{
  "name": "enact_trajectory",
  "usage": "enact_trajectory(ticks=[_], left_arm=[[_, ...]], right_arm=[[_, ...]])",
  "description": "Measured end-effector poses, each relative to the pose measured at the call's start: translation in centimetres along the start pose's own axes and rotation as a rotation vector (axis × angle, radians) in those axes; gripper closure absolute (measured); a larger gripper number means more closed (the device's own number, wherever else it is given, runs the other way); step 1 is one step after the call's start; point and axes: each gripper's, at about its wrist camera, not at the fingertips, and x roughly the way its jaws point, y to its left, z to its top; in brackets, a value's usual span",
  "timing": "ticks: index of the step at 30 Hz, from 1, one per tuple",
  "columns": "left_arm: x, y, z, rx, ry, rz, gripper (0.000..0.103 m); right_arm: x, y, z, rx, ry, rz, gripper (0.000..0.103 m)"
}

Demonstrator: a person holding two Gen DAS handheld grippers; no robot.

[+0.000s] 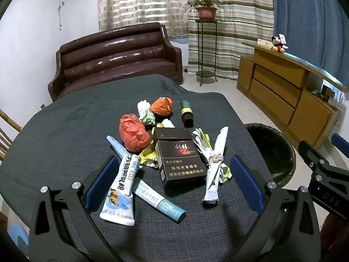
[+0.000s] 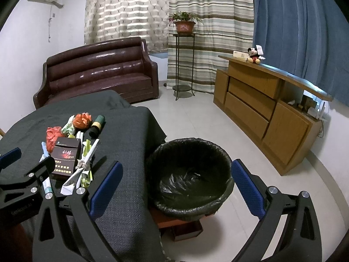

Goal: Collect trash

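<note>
Trash lies on a dark-clothed table (image 1: 54,135): a black cigarette box (image 1: 180,159), a white sachet (image 1: 121,187), a teal-ended stick pack (image 1: 161,203), a knotted white wrapper (image 1: 214,163), a red plastic ball (image 1: 134,134), an orange wad (image 1: 161,107) and a dark green bottle (image 1: 186,112). My left gripper (image 1: 172,181) hovers open over the near items, empty. My right gripper (image 2: 174,185) is open and empty, spanning the table edge and a bin lined with a black bag (image 2: 189,174). The cigarette box (image 2: 66,156) and the left gripper's frame (image 2: 28,181) show at left in the right wrist view.
The bin (image 1: 272,150) stands on a low red stool (image 2: 181,227) right of the table. Beyond are a brown leather sofa (image 1: 115,59), a plant stand (image 1: 206,43), a wooden sideboard (image 2: 266,109) and pale tiled floor (image 2: 196,113).
</note>
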Motion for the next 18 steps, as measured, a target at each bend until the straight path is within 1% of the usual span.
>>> enact_trajectory(ticks=[1,2,3,8,9,10,18], left_arm=[[0.1,0.0,-0.1,0.000,0.001,-0.001,0.004],[-0.3,-0.1,0.4,-0.004,0.003,0.002,0.004],[-0.2,-0.1,0.3,-0.003,0.004,0.002,0.004],[0.2,0.0,-0.4,-0.001,0.005,0.001,0.004],[-0.2,-0.1,0.4,-0.005,0.005,0.002,0.004],[-0.2,-0.1,0.4,-0.005,0.006,0.002,0.004],[0.2,0.0,-0.7,-0.003,0.008,0.002,0.004]], right_arm=[[0.0,0.0,0.0,0.002,0.002,0.003,0.006],[0.4,-0.1,0.1,0.059,0.037,0.012,0.006],[0.0,0.0,0.0,0.002,0.004,0.004,0.006],[0.0,0.1,0.1,0.003,0.006,0.002,0.006],[0.1,0.0,0.0,0.003,0.006,0.002,0.006],[0.1,0.0,0.1,0.004,0.007,0.003,0.006],[0.1,0.0,0.1,0.004,0.008,0.004,0.006]])
